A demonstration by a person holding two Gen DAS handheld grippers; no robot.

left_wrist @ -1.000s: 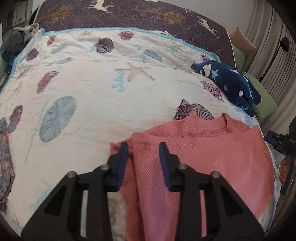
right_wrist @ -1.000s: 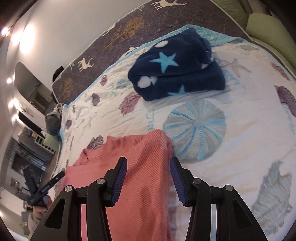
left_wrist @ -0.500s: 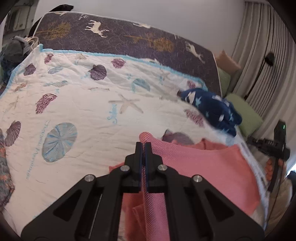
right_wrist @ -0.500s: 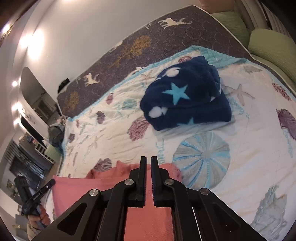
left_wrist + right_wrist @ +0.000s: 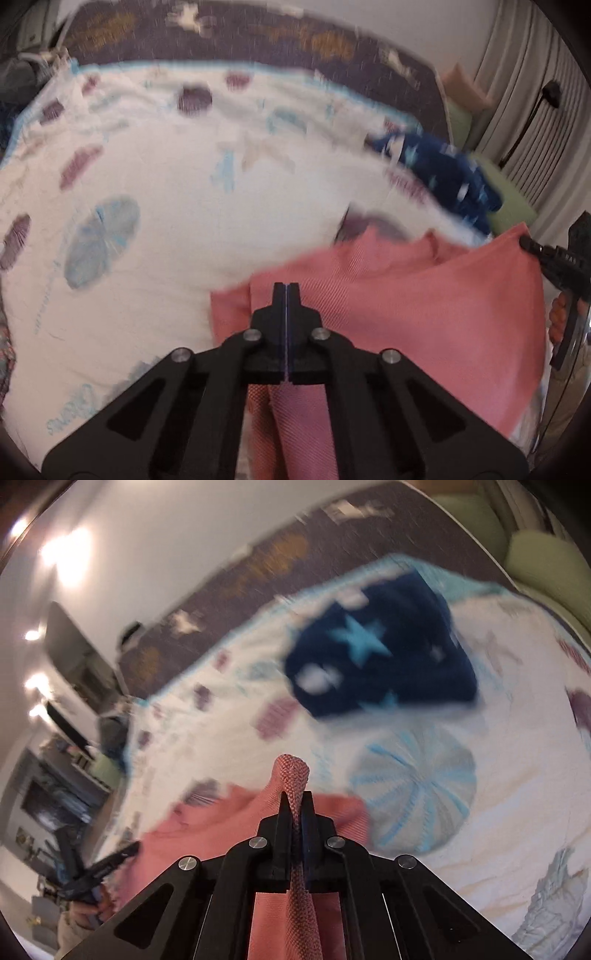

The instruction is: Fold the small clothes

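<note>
A salmon-pink knit top [image 5: 424, 306] lies at the near edge of the bed, its near hem lifted. My left gripper [image 5: 286, 286] is shut on the left corner of that hem, with pink cloth hanging below the jaws. In the right wrist view my right gripper [image 5: 296, 799] is shut on the other corner, and a bunched fold of the pink top [image 5: 291, 775] sticks up between the pads. The right gripper [image 5: 526, 243] also shows at the left view's right edge, pinching the cloth. The left gripper [image 5: 125, 851] shows at the lower left of the right wrist view.
The bed carries a white quilt with a seashell print [image 5: 184, 184]. A folded navy fleece with stars [image 5: 376, 653] lies beyond the top. A dark mattress cover [image 5: 258, 33] stands at the head end. Green cushions [image 5: 546, 554] and a curtain [image 5: 528, 92] are to the right.
Both grippers went from open over the pink top's hem to shut on its corners. They have lifted the hem slightly, and the cloth now stretches between them.
</note>
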